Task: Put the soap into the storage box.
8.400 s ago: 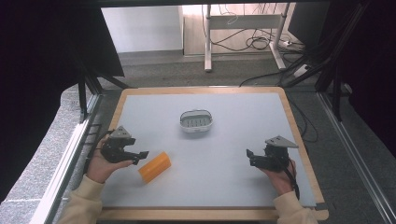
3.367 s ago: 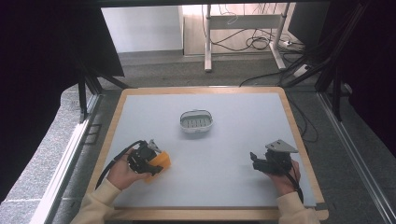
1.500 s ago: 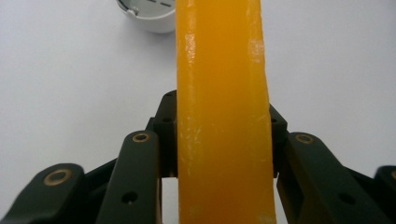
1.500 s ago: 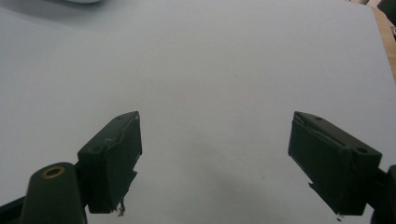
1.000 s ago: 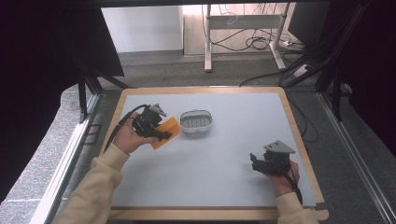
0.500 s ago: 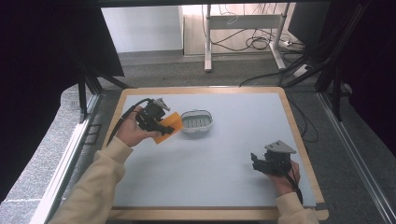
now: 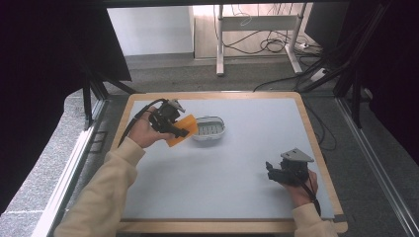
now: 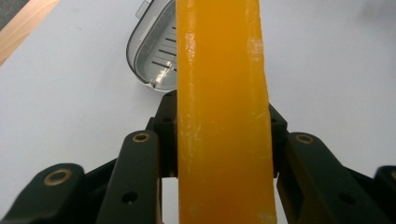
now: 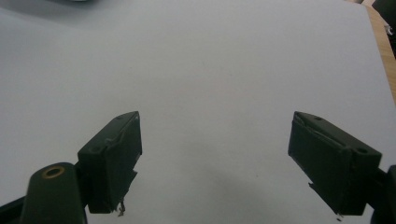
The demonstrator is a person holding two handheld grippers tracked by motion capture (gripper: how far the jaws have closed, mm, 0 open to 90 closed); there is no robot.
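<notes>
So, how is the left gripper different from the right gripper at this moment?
The left gripper is shut on the orange soap bar; the right gripper is open and holds nothing. The left gripper is raised beside the grey soap dish, at the far left of the table; the right gripper sits low near the table's near right. Both have black jaws and are hand-held.

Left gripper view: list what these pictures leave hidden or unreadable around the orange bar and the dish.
- Grey slotted oval dish: its right side is hidden behind the orange rectangular bar in the left gripper view.
- Bar ends: cut off by the top and bottom edges there.
- High view: the bar is small; whether it touches the dish cannot be told.
</notes>
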